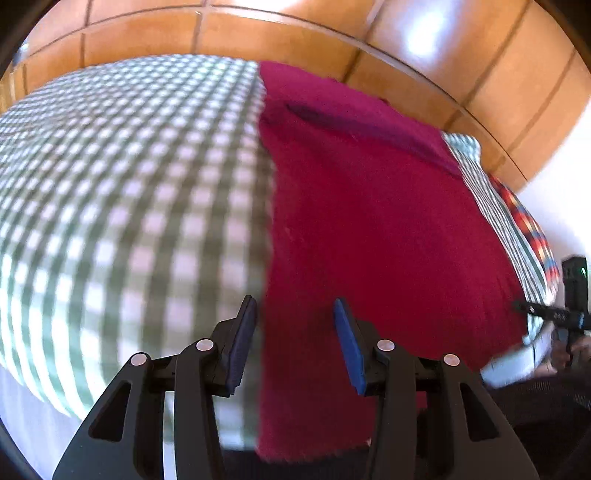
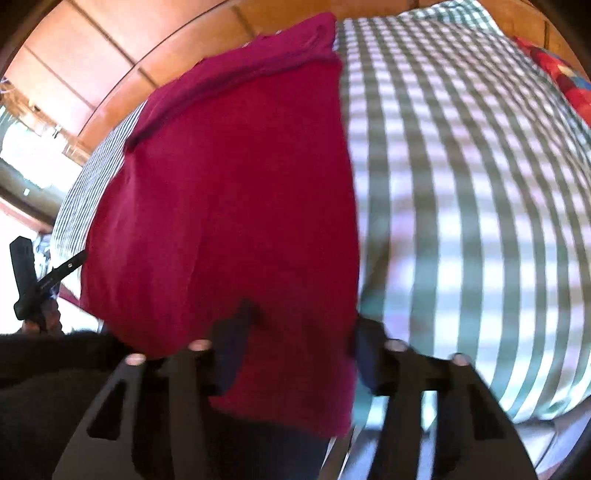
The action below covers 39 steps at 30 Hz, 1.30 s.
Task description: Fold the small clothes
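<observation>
Between the blue pads of the left tool (image 1: 295, 343), low in the left wrist view, lies the left edge of a crimson garment (image 1: 369, 229); the jaws stand partly apart and the pads do not press on the cloth, so nothing is held. From that tool the garment runs up toward 12 and 1 o'clock, spread flat, with a fold across its far end. At 9 to 11 o'clock lies the green-and-white checked bedcover (image 1: 129, 177). At 3 o'clock the other tool shows as a dark shape, with a striped multicoloured cloth (image 1: 532, 229) just beyond the garment's right edge.

The right tool (image 2: 299, 354) in its own view is blurred; its jaws stand partly apart over the garment's (image 2: 229, 192) near right edge, and whether the pads touch the cloth cannot be told. The garment extends toward 11 and 12 o'clock; the bedcover (image 2: 461, 192) fills 1 to 4 o'clock. The left tool appears at 9 o'clock. A wooden panelled wall (image 1: 295, 33) stands behind the bed.
</observation>
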Motion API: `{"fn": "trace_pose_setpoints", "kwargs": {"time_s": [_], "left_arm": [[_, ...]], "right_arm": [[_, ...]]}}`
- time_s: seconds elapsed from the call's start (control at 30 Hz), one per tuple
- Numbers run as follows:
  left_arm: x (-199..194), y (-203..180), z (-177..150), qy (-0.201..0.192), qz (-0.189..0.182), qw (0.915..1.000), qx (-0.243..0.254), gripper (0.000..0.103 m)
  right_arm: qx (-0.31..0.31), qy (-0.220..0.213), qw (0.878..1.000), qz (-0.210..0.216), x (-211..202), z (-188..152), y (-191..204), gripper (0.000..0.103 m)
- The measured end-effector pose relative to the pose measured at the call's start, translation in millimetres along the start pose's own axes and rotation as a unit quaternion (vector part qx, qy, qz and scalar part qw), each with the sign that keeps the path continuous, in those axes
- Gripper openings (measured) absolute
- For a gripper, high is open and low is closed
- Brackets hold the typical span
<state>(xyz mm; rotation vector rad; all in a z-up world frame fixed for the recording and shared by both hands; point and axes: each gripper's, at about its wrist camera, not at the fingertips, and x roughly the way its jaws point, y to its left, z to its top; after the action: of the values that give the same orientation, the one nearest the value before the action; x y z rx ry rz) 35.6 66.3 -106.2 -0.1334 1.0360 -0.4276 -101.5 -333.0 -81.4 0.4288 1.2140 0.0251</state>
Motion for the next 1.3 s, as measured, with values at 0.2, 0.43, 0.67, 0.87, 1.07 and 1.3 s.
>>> {"fn": "trace_pose_setpoints", "kwargs": {"time_s": [0.2, 0.43, 0.67, 0.87, 1.07, 1.3], "left_arm": [[-13.0, -1.3, -11.6, 0.005, -0.042, 0.9991, 0.001, 0.008], [-53.1, 10.4, 23.2, -0.06, -0.156, 0.9836, -0.068, 0.008], [-58.2, 12.8, 85.1, -0.111, -0.205, 0.967, -0.102, 0.008], [-21.9, 19.5, 143.3, -0.107, -0.163, 0.9722, -0.131, 0.008], [20.5, 32.8, 186.9, -0.076, -0.123, 0.9725, -0.182, 0.022], [3.8, 75.1, 170.5, -0.115, -0.094, 0.965, -0.216, 0.057]], "right_arm": [[-0.014, -0.014, 0.999, 0.028, -5.4, -10.3, 17.9, 0.011], [0.007, -0.098, 0.988, 0.121, -42.7, 31.4, 31.1, 0.01], [0.045, -0.153, 0.98, 0.123, -43.0, 93.5, 20.2, 0.01], [0.078, -0.147, 0.982, 0.093, -18.8, 146.6, -12.1, 0.01], [0.143, -0.133, 0.976, 0.096, 8.9, 177.5, -38.2, 0.05], [0.138, -0.168, 0.972, 0.084, -20.7, 148.0, -50.1, 0.073]]}}
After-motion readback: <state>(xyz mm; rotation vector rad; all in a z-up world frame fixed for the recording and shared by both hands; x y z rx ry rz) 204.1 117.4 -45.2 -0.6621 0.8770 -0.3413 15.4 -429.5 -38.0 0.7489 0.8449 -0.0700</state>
